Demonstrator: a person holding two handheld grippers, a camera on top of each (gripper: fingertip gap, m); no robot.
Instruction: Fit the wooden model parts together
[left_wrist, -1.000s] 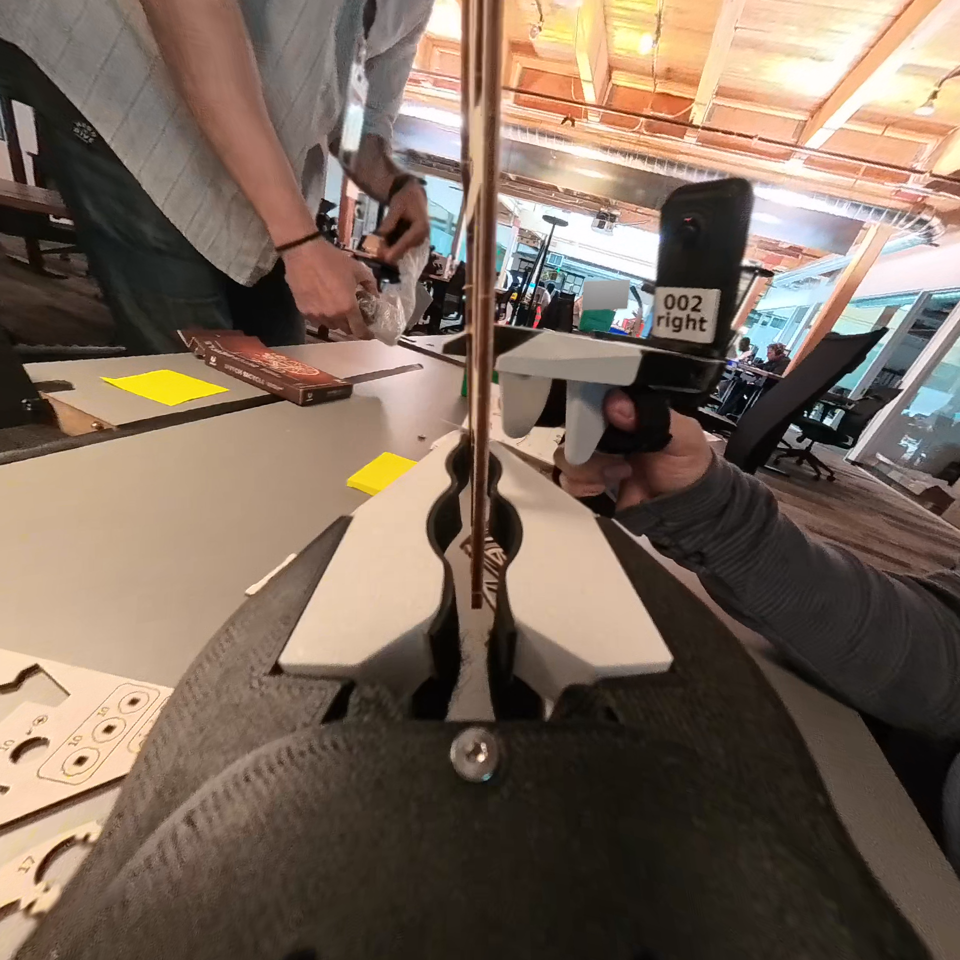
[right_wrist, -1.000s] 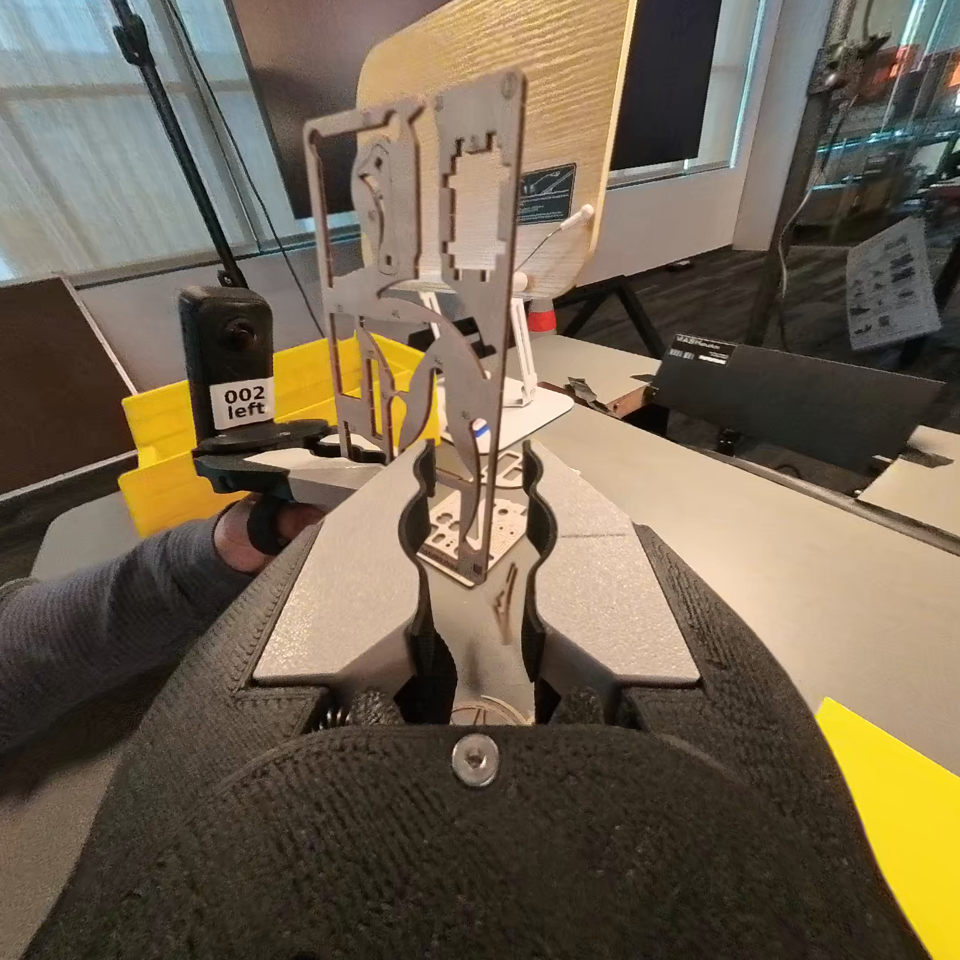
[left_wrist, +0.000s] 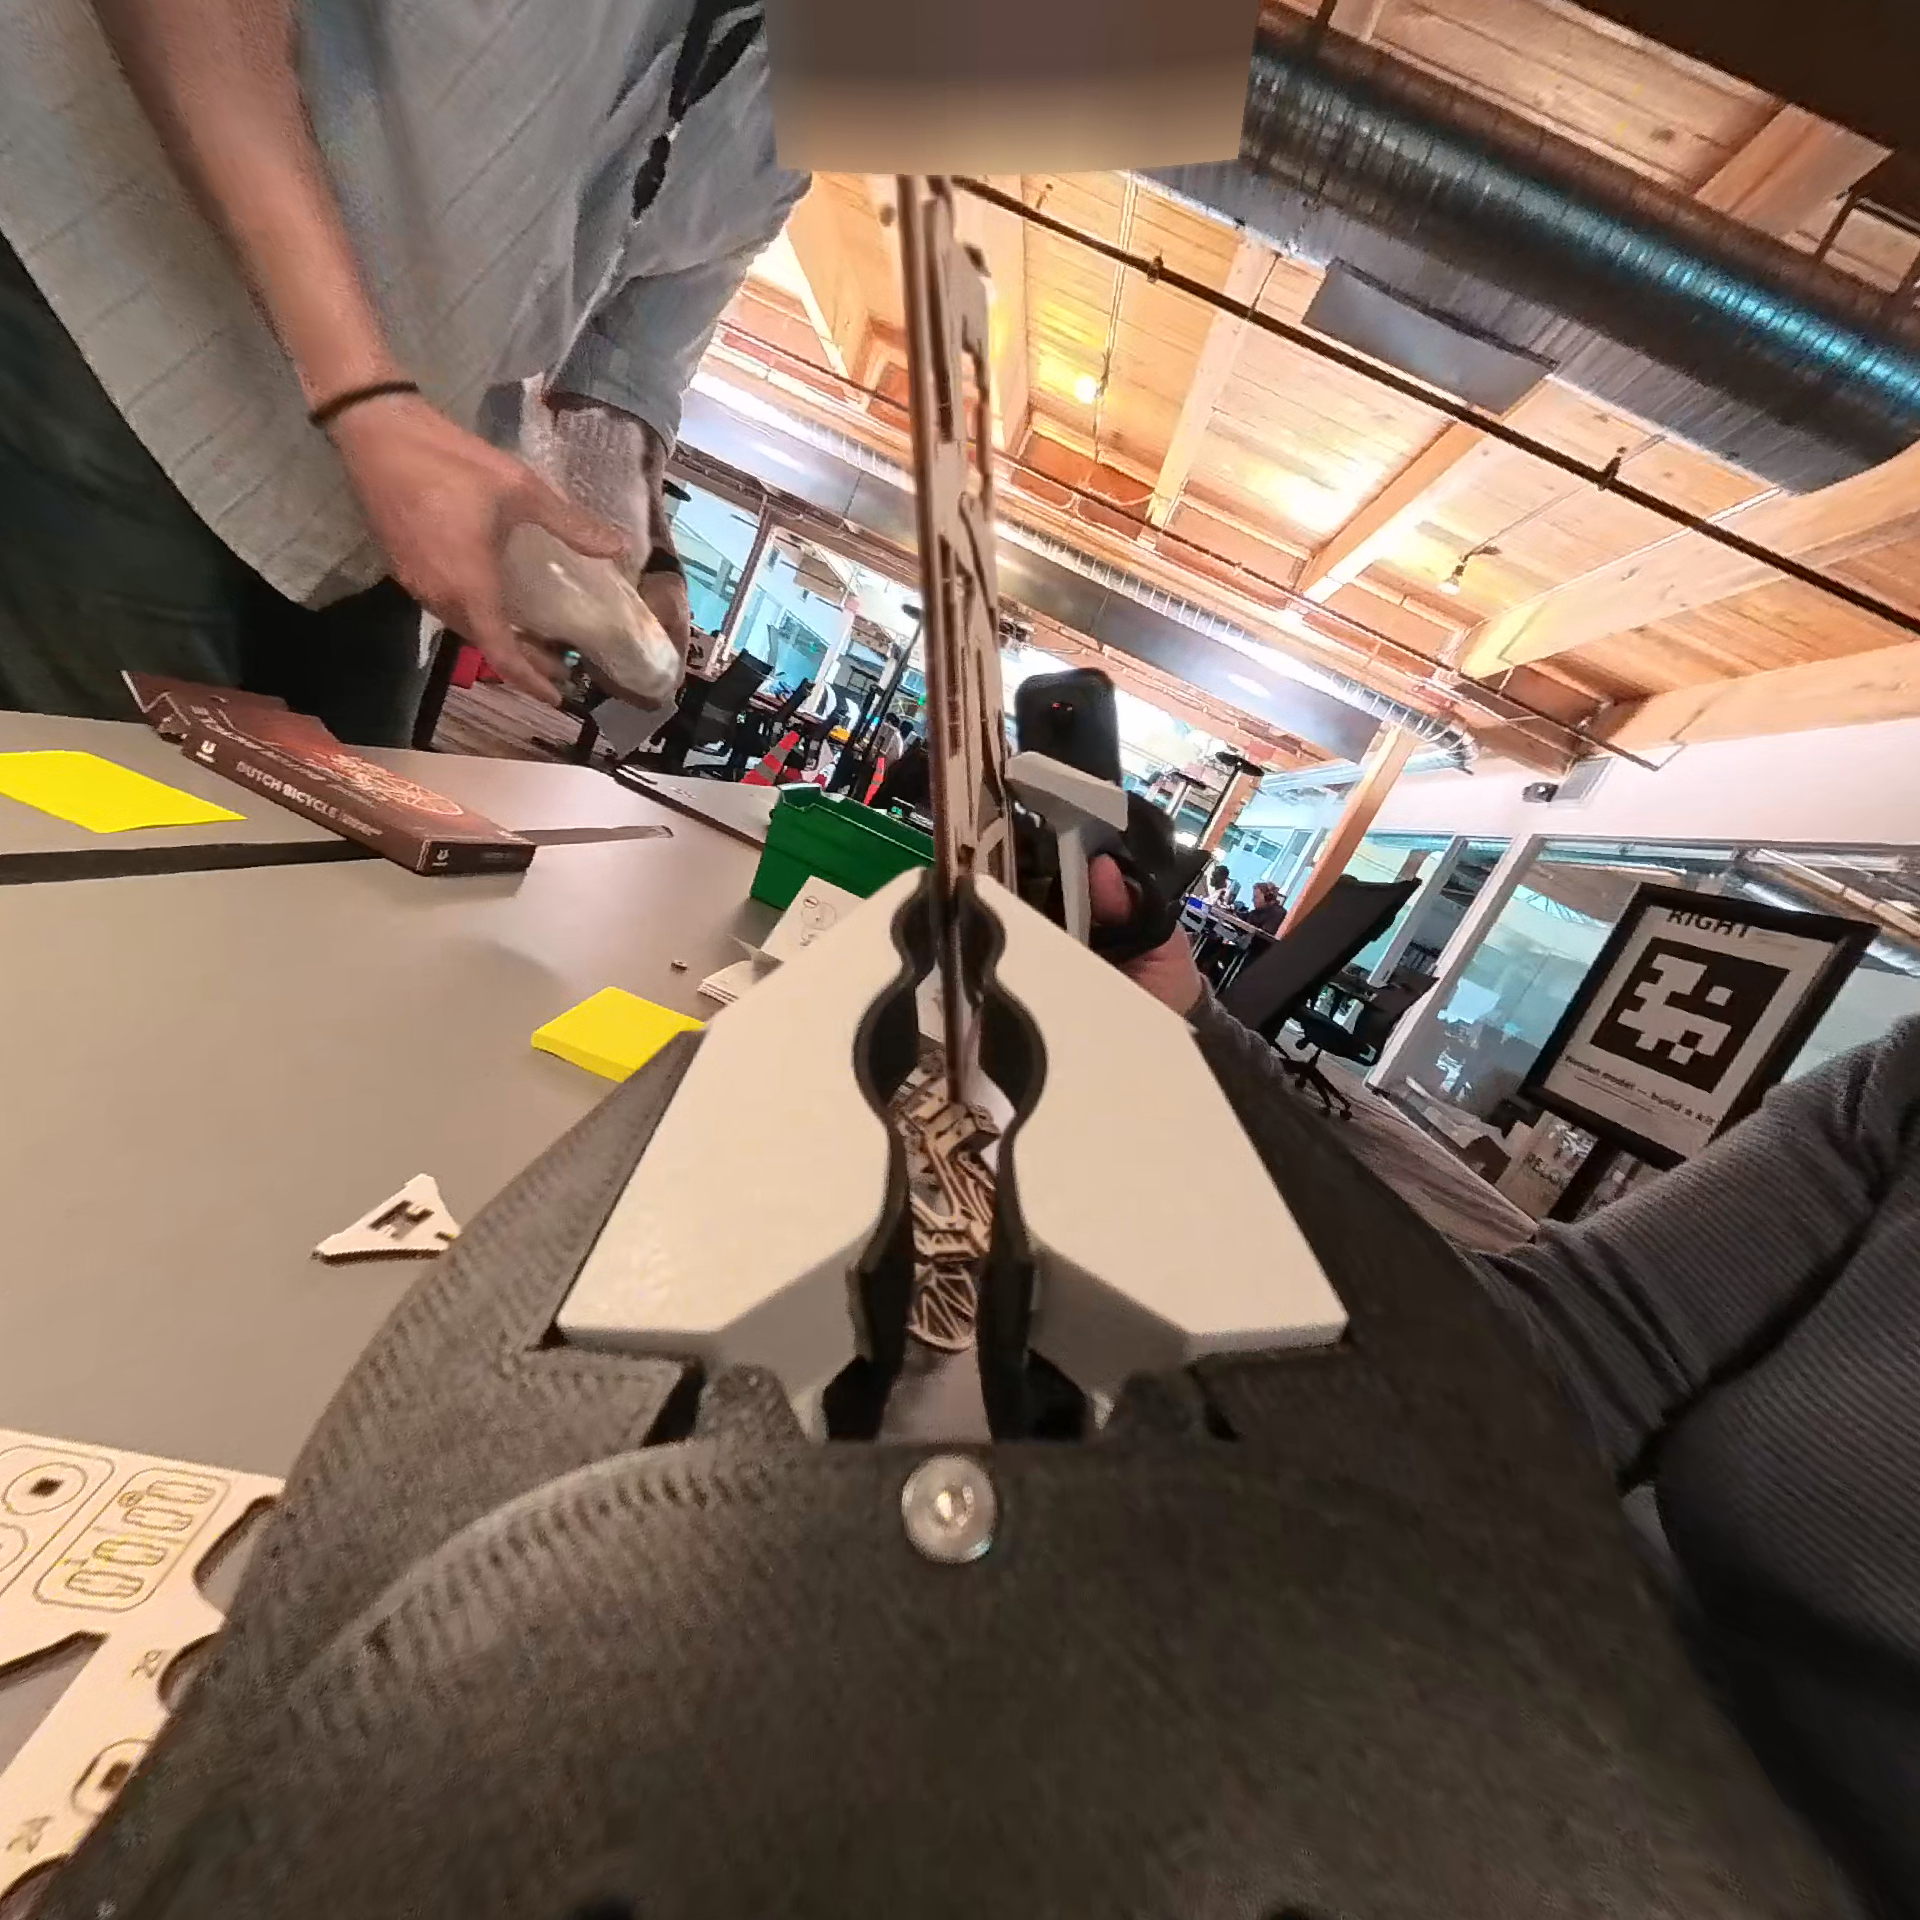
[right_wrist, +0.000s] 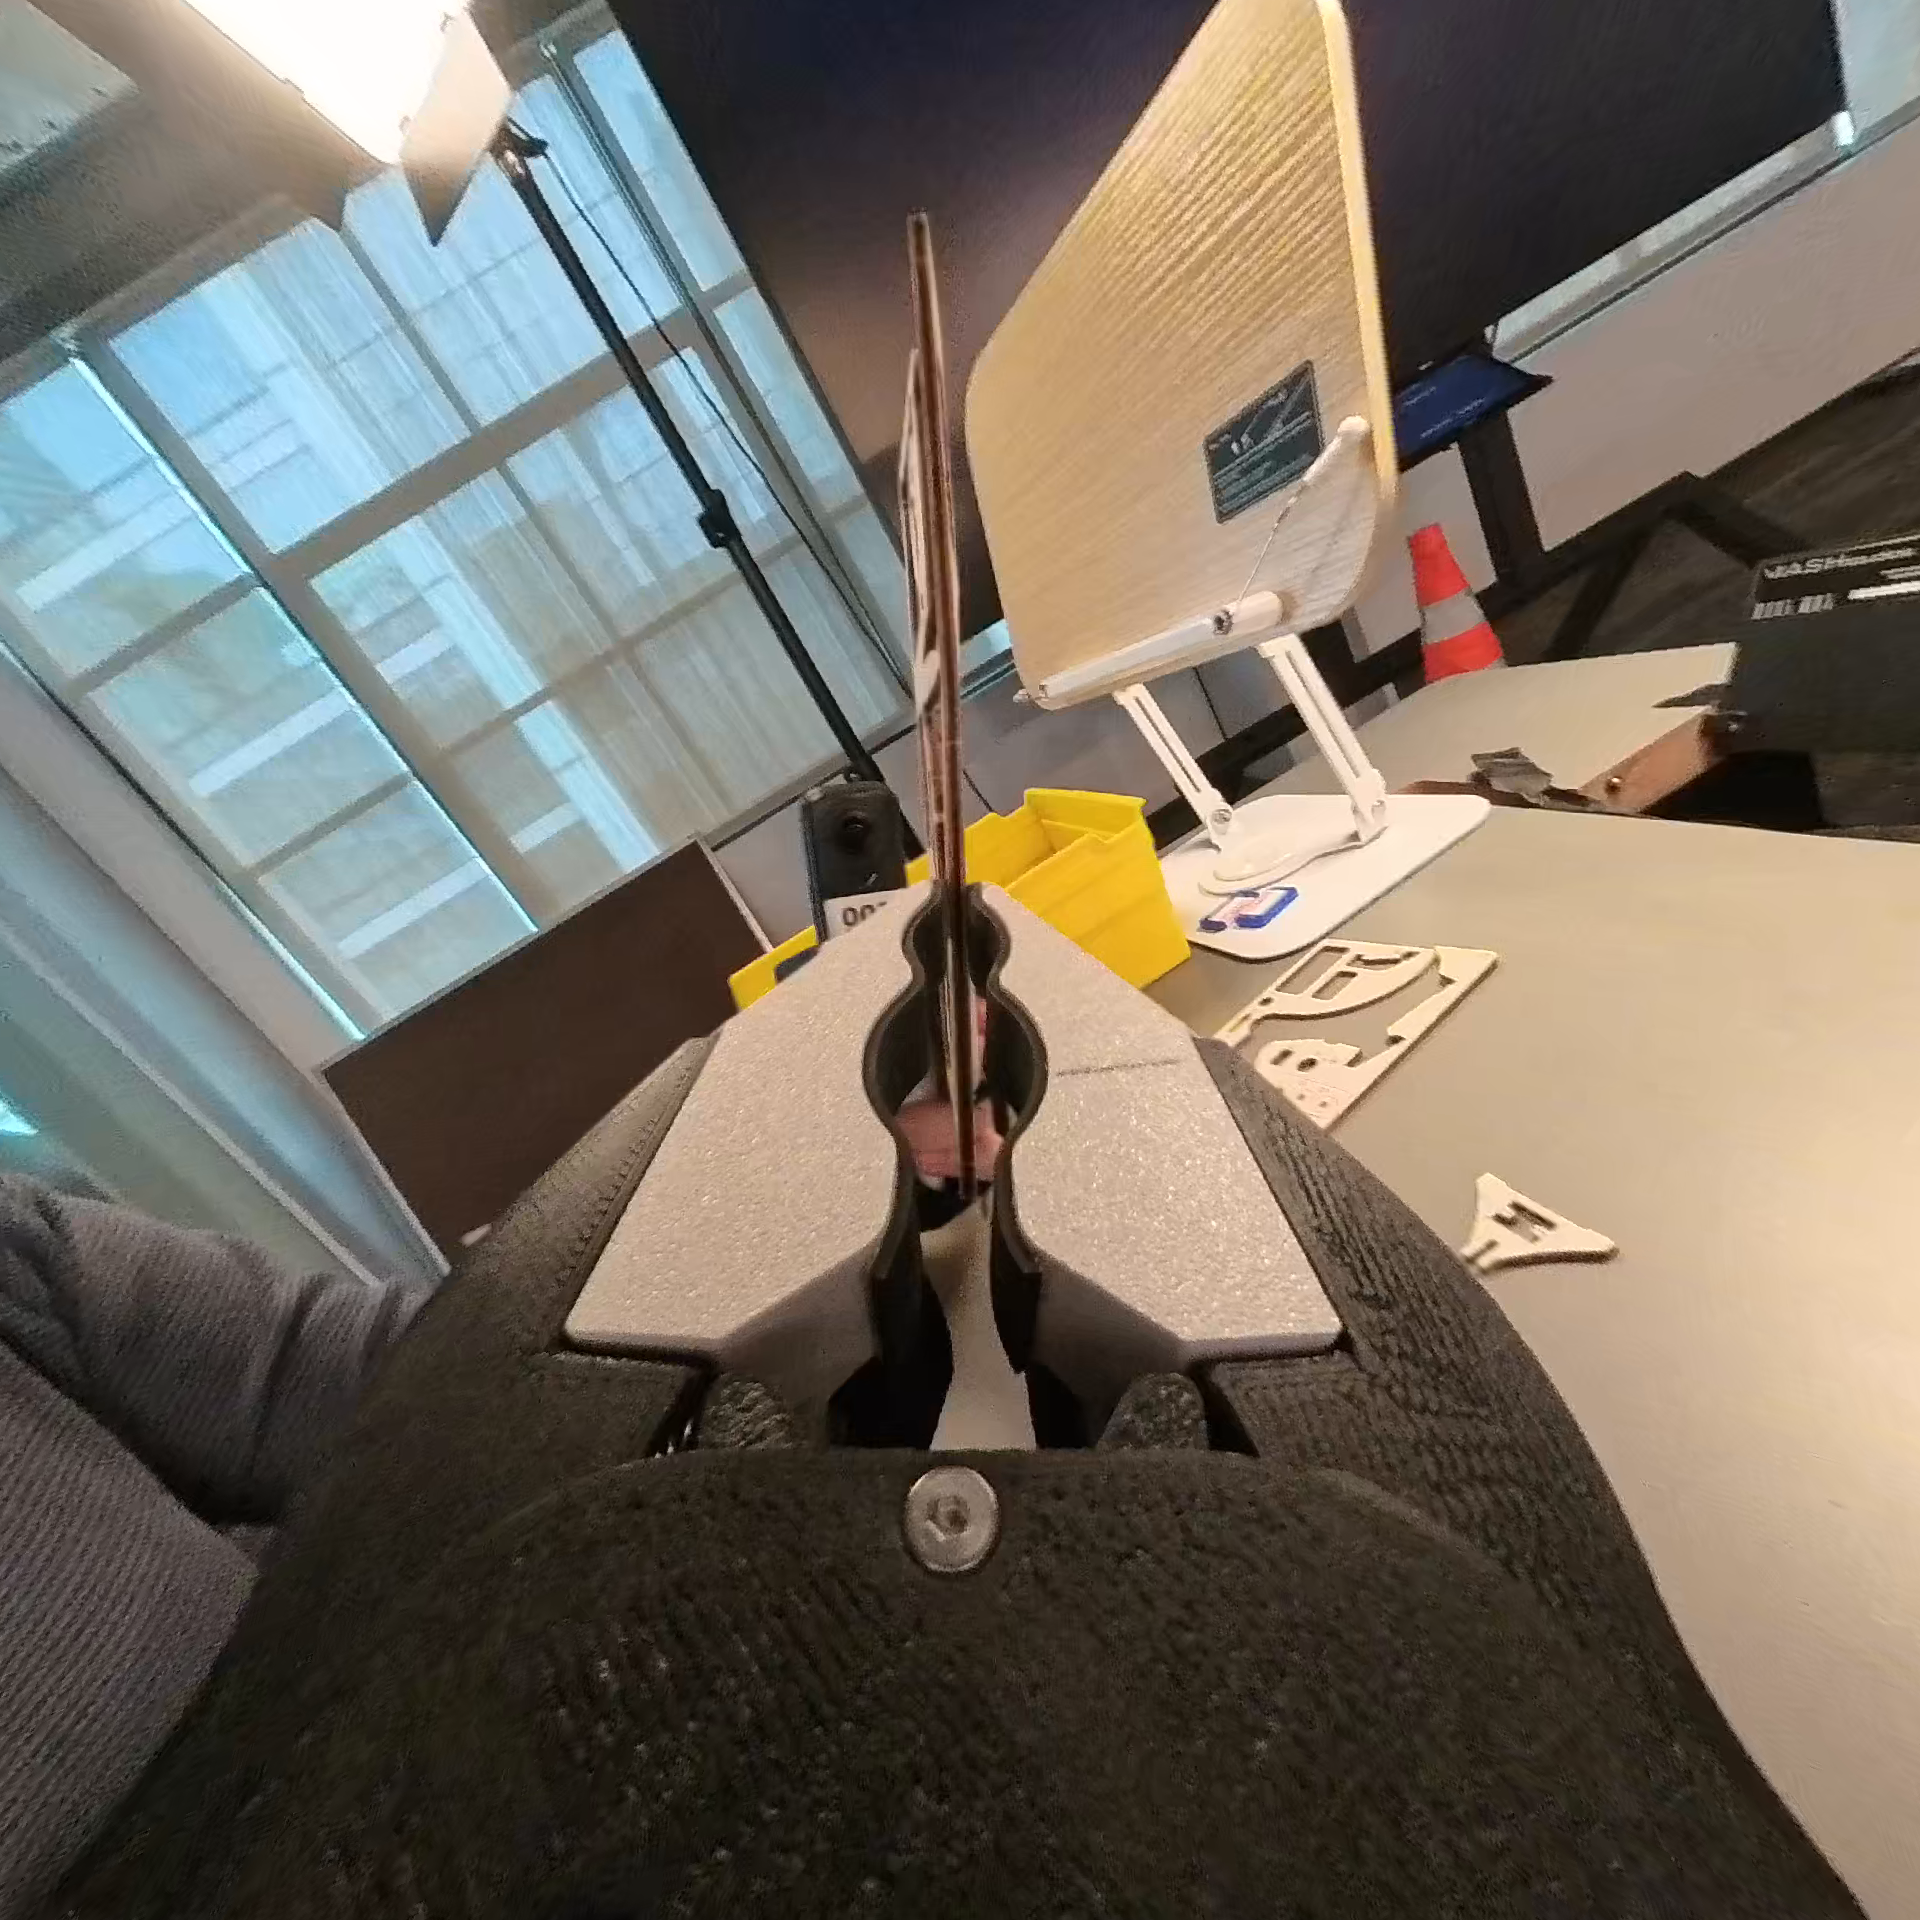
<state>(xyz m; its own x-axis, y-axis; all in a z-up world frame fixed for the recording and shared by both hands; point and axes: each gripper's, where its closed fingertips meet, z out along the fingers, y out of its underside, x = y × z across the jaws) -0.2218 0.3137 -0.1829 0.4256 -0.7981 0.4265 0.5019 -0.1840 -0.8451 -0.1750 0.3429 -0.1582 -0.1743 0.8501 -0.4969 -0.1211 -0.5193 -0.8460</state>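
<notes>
Left claw (left_wrist: 948, 914): its grey fingers are pinching the lower edge of a thin wooden sheet (left_wrist: 961, 582), clenched tight on it.
Right claw (right_wrist: 948, 914): it is also gripping a wooden sheet (right_wrist: 935, 623) edge-on, fingers closed at the tips; I cannot tell whether this is the same sheet.
Sheet: it is standing upright above the grey surface (left_wrist: 260, 1039), seen almost edge-on from both claws.
Loose parts: a small triangular cut-out (right_wrist: 1527, 1231) is lying on the surface, and a punched-out frame (right_wrist: 1351, 997) is lying flat beyond it.
More sheets: an engraved panel (left_wrist: 94, 1558) is lying at the near left corner.
Onlooking person: a hand (left_wrist: 468, 530) is holding a wrapped bundle above the brown box (left_wrist: 353, 790).
Yellow bin (right_wrist: 1081, 883): sitting behind the right claw.
</notes>
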